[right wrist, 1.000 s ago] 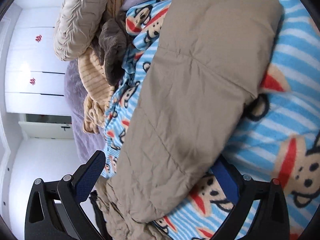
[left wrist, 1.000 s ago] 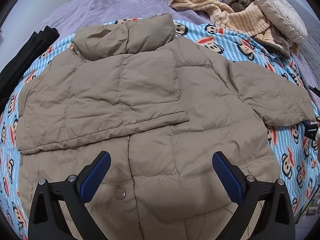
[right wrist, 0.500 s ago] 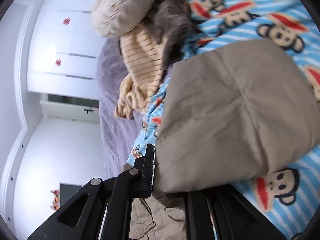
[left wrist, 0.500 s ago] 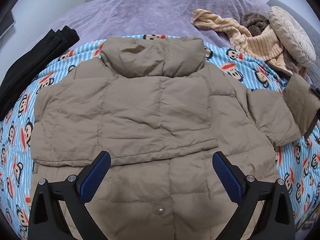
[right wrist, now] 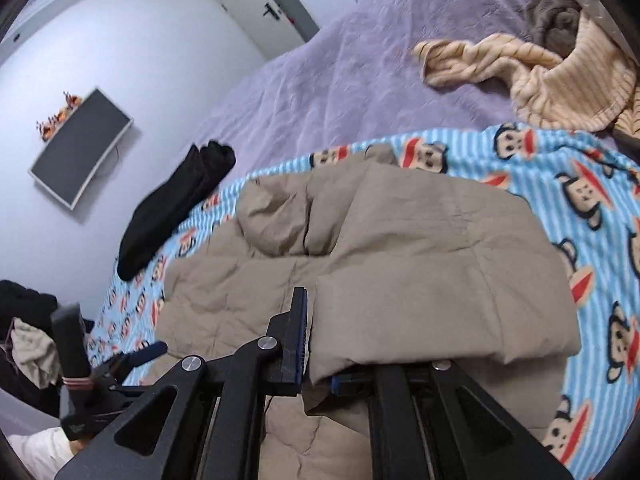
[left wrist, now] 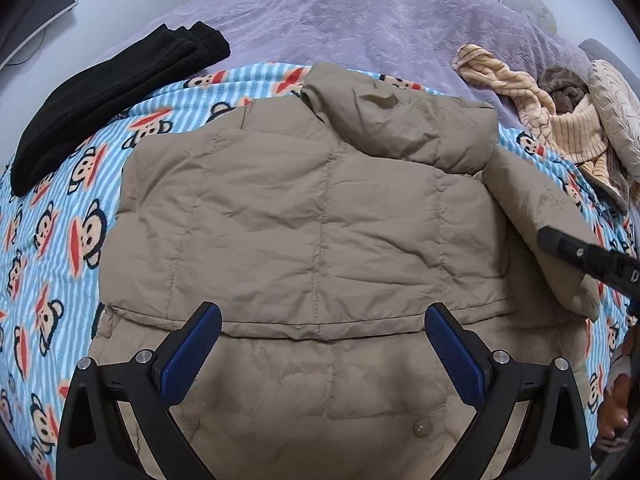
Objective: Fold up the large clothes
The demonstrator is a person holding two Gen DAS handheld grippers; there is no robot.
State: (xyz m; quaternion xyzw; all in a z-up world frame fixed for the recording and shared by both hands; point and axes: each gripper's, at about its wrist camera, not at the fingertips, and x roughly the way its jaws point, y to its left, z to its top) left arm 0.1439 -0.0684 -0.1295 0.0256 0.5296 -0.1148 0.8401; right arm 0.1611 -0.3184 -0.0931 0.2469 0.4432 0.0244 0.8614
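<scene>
The tan puffer jacket (left wrist: 312, 240) lies flat on the monkey-print blanket (left wrist: 60, 240), which covers part of the bed (left wrist: 360, 24). One sleeve is already folded across the body. The other sleeve (right wrist: 432, 296) is clamped at its cuff in the right tongs (right wrist: 316, 360), which are closed tight on the fabric and hold it above the jacket body. The left tongs (left wrist: 320, 356) hover spread wide over the hem, gripping nothing.

Risk: the padded sleeve is thick and slippery and may pull free of the narrow grip, or spring back open once laid down. With the body unpinned, dragging the sleeve may shift the whole jacket.

No containers are in view. A black garment (left wrist: 100, 100) and a striped sweater (left wrist: 560, 120) lie well apart from the jacket.
</scene>
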